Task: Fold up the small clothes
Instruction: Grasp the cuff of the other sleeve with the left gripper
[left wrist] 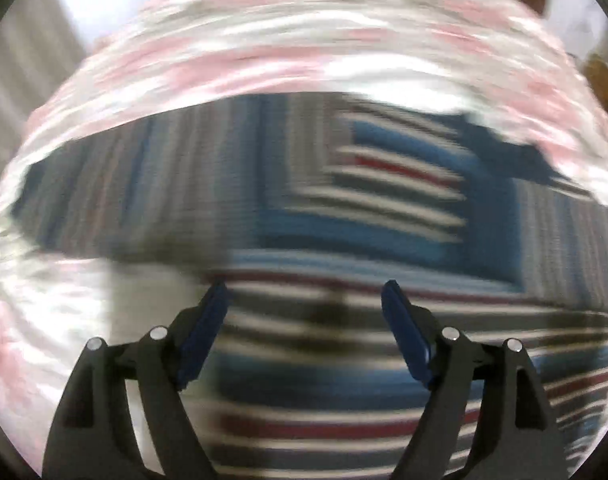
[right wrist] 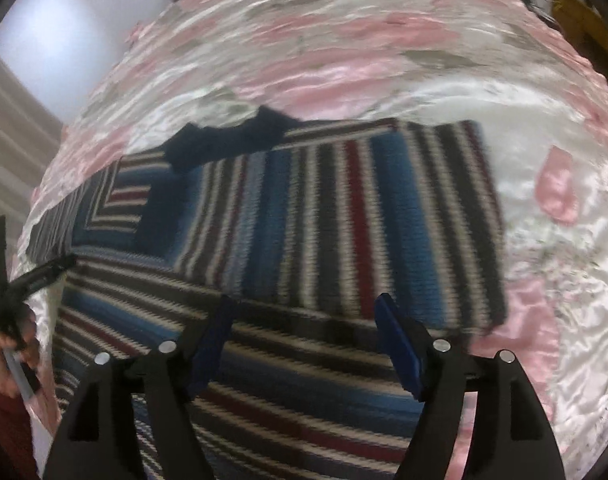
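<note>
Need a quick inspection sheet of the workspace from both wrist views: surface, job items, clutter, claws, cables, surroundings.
Surface: pink and white floral bedspread, shiny and wrinkled.
Job's things: one striped sweater in blue, red, white and dark bands, spread on the bedspread, dark collar at the far edge, sleeve laid across the near part.
Clutter: nothing seen on the bedspread.
Claws: left claw open, empty, above the sweater; right claw open, empty, above the sweater. Left view is blurred.
Cables: nothing seen.
Surroundings: pale wall; a hand holds the other tool at the right view's left edge.
</note>
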